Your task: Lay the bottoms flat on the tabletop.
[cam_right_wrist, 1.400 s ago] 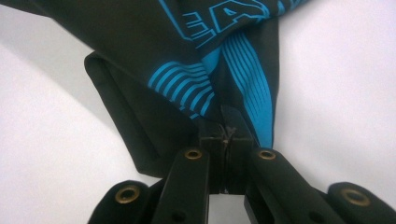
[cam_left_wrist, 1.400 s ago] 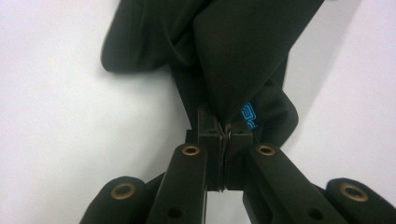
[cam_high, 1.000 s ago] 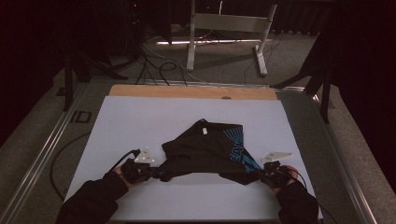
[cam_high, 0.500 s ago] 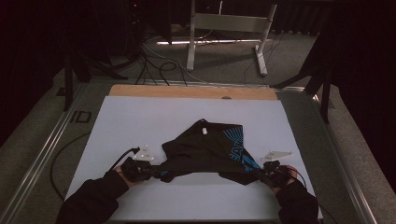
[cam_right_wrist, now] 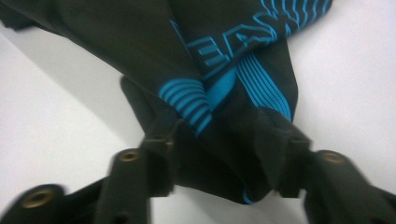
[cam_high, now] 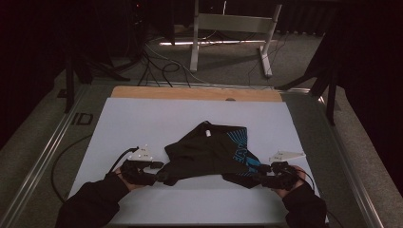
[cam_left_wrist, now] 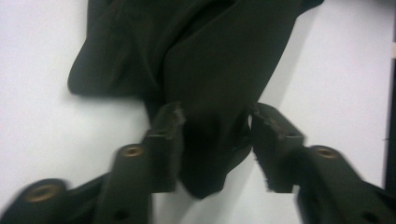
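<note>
Dim room — white table (cam_high: 142, 118), dark garment (cam_high: 209, 152), perhaps shorts.

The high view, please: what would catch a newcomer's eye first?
A black garment with blue stripes lies bunched near the front of the white table. The left tool and right tool sit at its two near corners; their jaws have just been opening, with cloth between them.
</note>
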### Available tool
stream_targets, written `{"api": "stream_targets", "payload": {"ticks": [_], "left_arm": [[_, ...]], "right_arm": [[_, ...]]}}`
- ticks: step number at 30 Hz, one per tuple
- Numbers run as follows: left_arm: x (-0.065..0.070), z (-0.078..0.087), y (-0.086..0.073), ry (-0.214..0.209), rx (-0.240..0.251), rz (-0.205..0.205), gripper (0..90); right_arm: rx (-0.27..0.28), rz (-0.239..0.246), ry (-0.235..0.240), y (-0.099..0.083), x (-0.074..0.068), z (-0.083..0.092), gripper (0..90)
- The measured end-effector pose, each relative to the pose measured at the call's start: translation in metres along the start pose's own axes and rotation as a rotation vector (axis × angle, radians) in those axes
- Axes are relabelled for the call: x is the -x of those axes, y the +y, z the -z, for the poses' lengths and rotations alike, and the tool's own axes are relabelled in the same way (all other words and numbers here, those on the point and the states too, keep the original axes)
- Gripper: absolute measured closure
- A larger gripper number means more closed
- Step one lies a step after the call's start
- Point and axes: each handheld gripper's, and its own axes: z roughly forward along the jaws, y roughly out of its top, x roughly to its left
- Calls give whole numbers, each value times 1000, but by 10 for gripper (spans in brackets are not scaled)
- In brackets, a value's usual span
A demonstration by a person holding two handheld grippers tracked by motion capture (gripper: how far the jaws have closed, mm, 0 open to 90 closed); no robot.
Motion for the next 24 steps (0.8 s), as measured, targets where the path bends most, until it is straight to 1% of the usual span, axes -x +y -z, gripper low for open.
{"api": "stream_targets", "payload": {"ticks": [1, 2, 3, 4, 5, 6, 7, 8, 9, 10, 12, 13, 14, 15, 16, 17, 18, 22, 24], "left_arm": [[1, 1, 1, 3, 0, -4, 504], [2, 2, 2, -3, 4, -4, 443], [2, 3, 3, -9, 5, -7, 443], [2, 4, 5, -19, 7, -3, 372], [3, 4, 6, -22, 6, -6, 372], [4, 5, 7, -28, 5, -10, 337], [4, 6, 9, -29, 6, -11, 302], [5, 8, 11, -34, 15, 2, 266], [4, 9, 13, -35, 19, 11, 217], [4, 10, 15, -37, 15, 11, 164], [5, 12, 17, -47, 6, -3, 113], [5, 12, 19, -59, 5, -3, 49], [5, 13, 20, -64, 5, -7, 26], [6, 14, 22, -62, 4, -14, 25], [6, 15, 23, -51, 3, -18, 15], [6, 15, 25, -41, 4, -18, 14], [5, 16, 26, -40, 7, -12, 13], [1, 20, 31, -8, 16, 0, 12], [-1, 21, 33, -2, 17, 5, 12]], "right_arm": [[0, 0, 0, 0, 0, 0, 448], [11, 4, 2, 2, -2, 3, 388], [11, 4, 2, 2, -2, 3, 388], [27, 5, 13, 4, -3, 6, 302], [27, 5, 13, 4, -3, 6, 302], [37, 13, 23, 6, -4, 8, 264], [41, 16, 36, 7, -6, 9, 195], [49, 27, 40, 9, -8, 11, 159], [57, 43, 49, 12, -10, 14, 143], [67, 51, 61, 15, -12, 16, 113], [78, 69, 76, 19, -14, 19, 108], [80, 73, 71, 22, -14, 20, 104], [90, 75, 81, 25, -14, 21, 104], [98, 81, 87, 28, -14, 23, 104], [105, 83, 84, 31, -15, 24, 104], [110, 99, 79, 35, -15, 25, 104], [115, 102, 77, 38, -15, 26, 104], [133, 123, 66, 50, -15, 28, 105], [141, 130, 62, 56, -14, 27, 105]]}}
